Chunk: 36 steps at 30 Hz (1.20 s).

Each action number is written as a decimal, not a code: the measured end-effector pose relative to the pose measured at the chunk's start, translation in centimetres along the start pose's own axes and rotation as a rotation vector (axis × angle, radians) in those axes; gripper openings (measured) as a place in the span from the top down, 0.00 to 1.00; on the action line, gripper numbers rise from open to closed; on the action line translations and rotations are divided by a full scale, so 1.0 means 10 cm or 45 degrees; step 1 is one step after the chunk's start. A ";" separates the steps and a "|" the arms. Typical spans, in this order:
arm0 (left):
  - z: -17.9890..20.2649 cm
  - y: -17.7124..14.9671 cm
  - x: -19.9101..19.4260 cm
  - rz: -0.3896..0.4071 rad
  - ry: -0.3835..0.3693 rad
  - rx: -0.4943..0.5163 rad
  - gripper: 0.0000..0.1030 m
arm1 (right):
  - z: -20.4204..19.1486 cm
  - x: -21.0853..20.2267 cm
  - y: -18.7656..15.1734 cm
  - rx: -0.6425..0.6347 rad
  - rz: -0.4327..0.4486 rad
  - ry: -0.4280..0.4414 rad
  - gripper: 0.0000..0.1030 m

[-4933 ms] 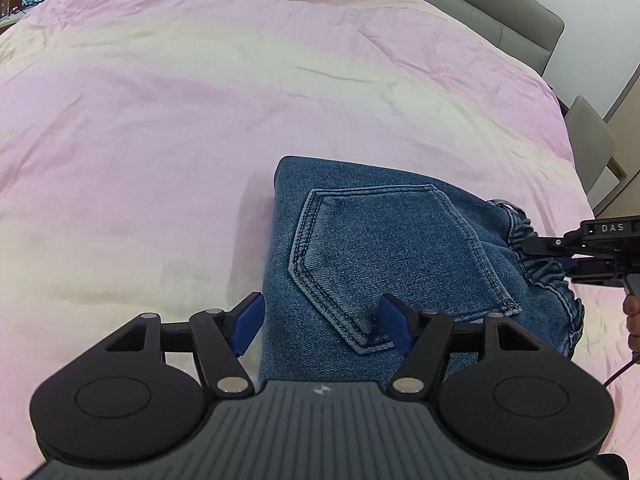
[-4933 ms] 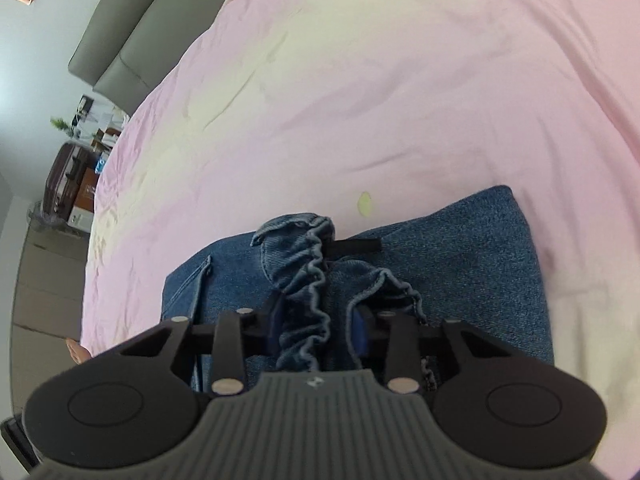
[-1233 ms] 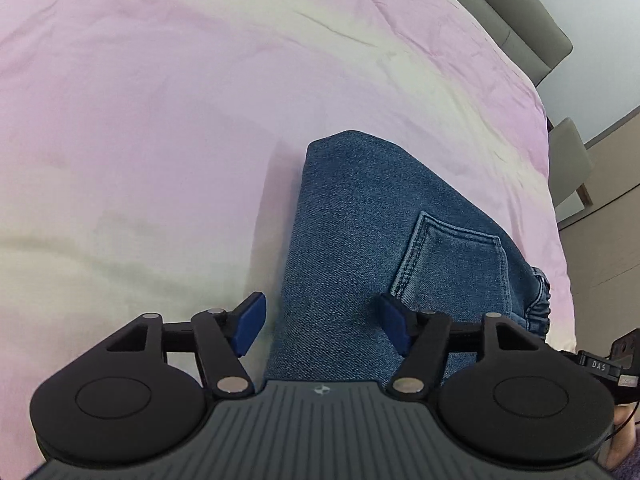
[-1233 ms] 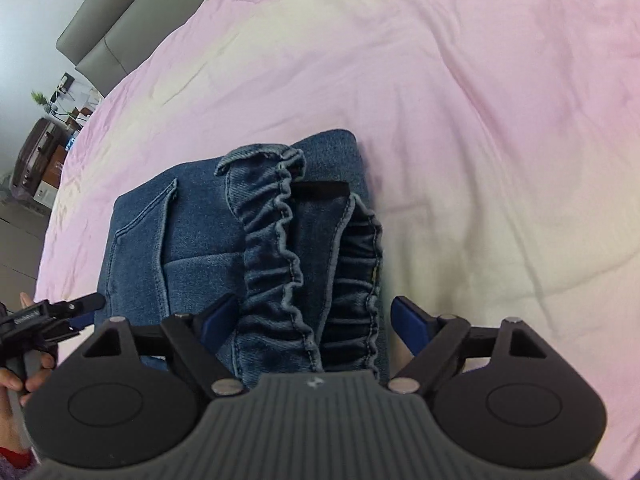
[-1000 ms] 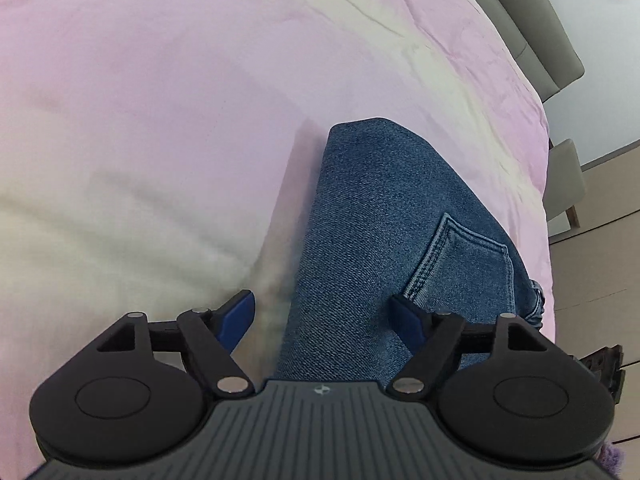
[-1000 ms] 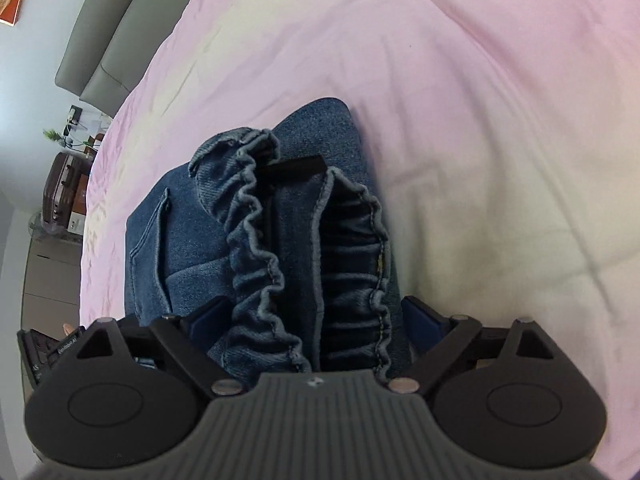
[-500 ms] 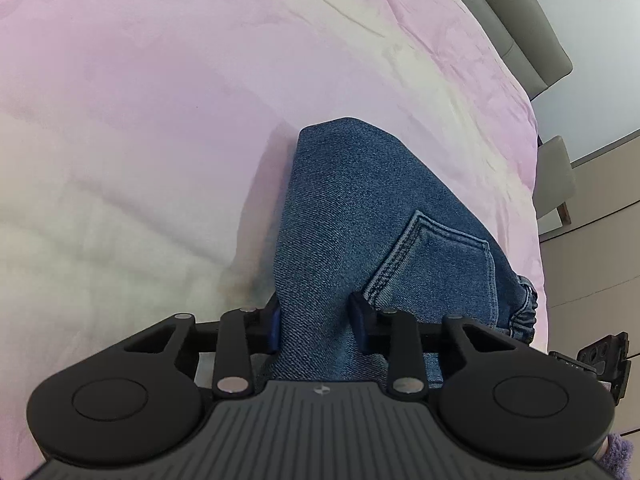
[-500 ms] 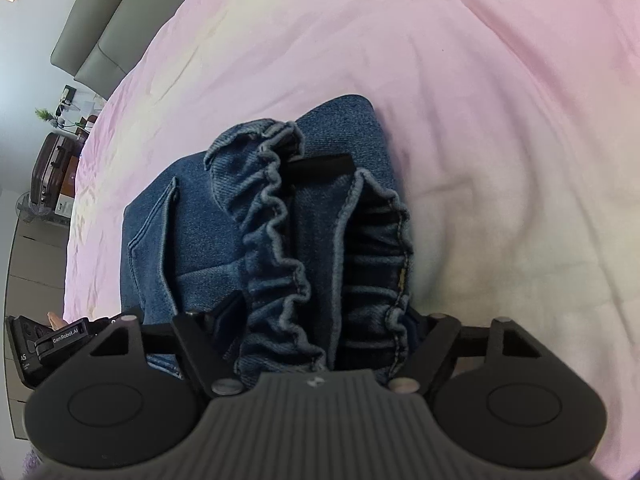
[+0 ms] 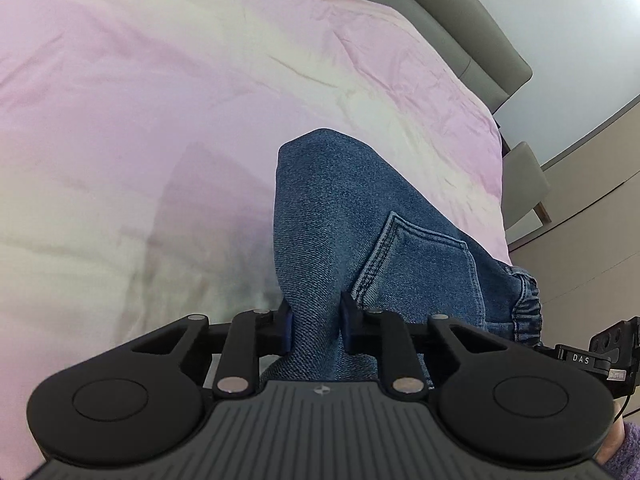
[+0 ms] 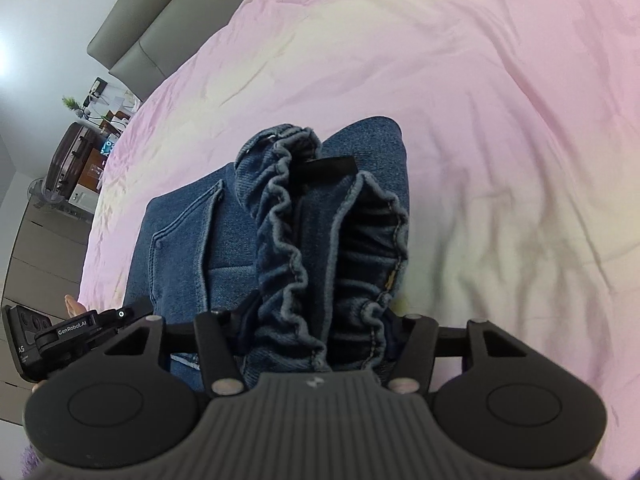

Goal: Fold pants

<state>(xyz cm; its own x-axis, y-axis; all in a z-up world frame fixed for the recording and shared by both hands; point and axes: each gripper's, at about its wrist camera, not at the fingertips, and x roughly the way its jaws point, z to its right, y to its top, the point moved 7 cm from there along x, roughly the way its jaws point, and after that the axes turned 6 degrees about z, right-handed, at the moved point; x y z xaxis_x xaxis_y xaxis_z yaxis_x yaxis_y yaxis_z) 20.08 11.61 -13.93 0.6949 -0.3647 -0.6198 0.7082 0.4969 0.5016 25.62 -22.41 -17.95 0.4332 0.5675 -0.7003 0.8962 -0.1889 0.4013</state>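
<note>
The folded blue denim pants (image 9: 340, 216) lie as a thick bundle on the pink and cream bedspread (image 9: 160, 100). My left gripper (image 9: 315, 324) is shut on the folded edge of the bundle, beside the back pocket. In the right wrist view my right gripper (image 10: 316, 332) is shut on the ruffled elastic waistband end of the pants (image 10: 320, 232). The bundle looks lifted slightly off the bed, with a shadow under it. Each gripper shows at the edge of the other's view.
A grey upholstered headboard (image 9: 460, 28) runs along the far edge of the bed. A grey chair (image 9: 524, 188) stands beside the bed on the right. A suitcase and a cluttered side table (image 10: 80, 148) stand past the bed's far corner.
Both grippers were open around the bundle a second ago. They have closed on it, the left on the folded edge and the right on the waistband, and the bundle has risen a little.
</note>
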 end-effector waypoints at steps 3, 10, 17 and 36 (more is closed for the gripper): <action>-0.10 0.12 -0.28 0.056 0.004 -0.001 0.78 | -0.30 -0.02 -0.03 -0.036 0.013 0.041 0.49; -0.52 0.46 -0.88 0.177 0.063 0.026 0.78 | -1.08 0.24 -0.13 -0.067 0.001 0.173 0.49; -1.05 0.82 -1.14 0.249 0.138 0.008 0.77 | -1.72 0.81 -0.32 -0.016 -0.026 0.268 0.49; -2.08 0.96 -0.47 0.140 0.190 0.006 0.77 | -1.85 2.06 -0.56 0.053 -0.133 0.135 0.50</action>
<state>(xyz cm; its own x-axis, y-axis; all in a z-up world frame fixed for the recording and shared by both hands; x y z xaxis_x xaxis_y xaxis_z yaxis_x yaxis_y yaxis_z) 21.00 34.46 -18.79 0.7418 -0.1872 -0.6440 0.6300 0.5236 0.5735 27.79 5.15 -23.66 0.3267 0.6666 -0.6701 0.9401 -0.1564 0.3028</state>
